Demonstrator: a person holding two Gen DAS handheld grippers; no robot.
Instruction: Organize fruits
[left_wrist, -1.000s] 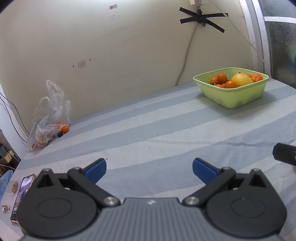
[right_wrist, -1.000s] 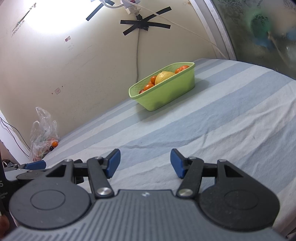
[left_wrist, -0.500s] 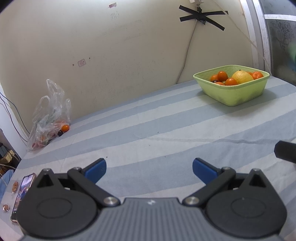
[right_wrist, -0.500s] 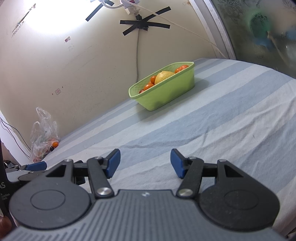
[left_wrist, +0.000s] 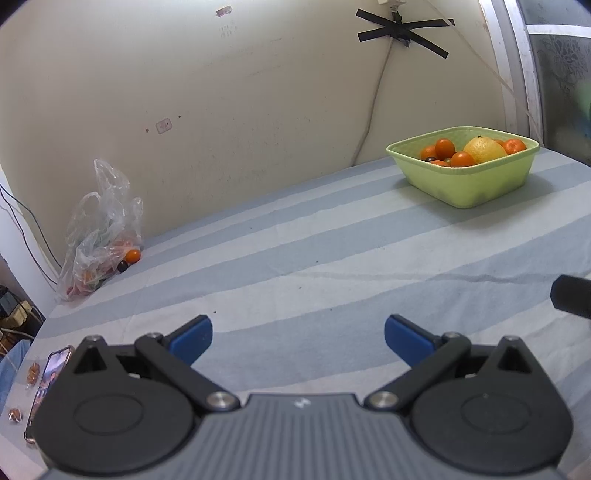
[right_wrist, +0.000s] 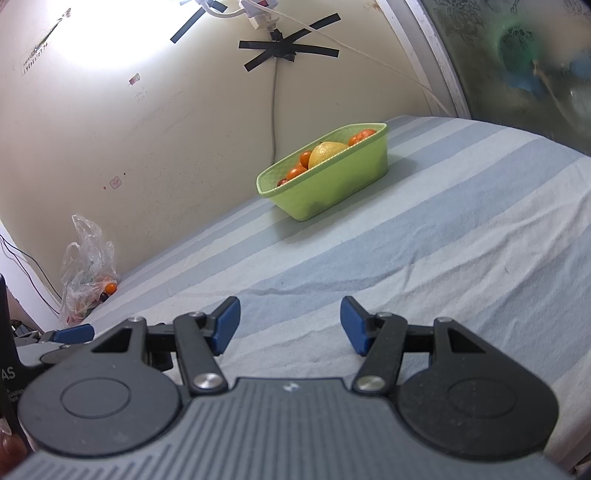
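A light green basket stands at the far side of the striped cloth, holding small orange fruits and a yellow citrus. A clear plastic bag with more fruit leans on the wall at far left; an orange fruit and a dark one lie at its mouth. My left gripper hovers open over bare cloth, nothing between its blue pads. My right gripper is open too, empty, well short of the basket.
The blue and white striped cloth covers the whole surface up to a cream wall. A phone and small wrapped sweets lie at the near left edge. Cables and a power strip sit beyond the left edge. A window frame rises on the right.
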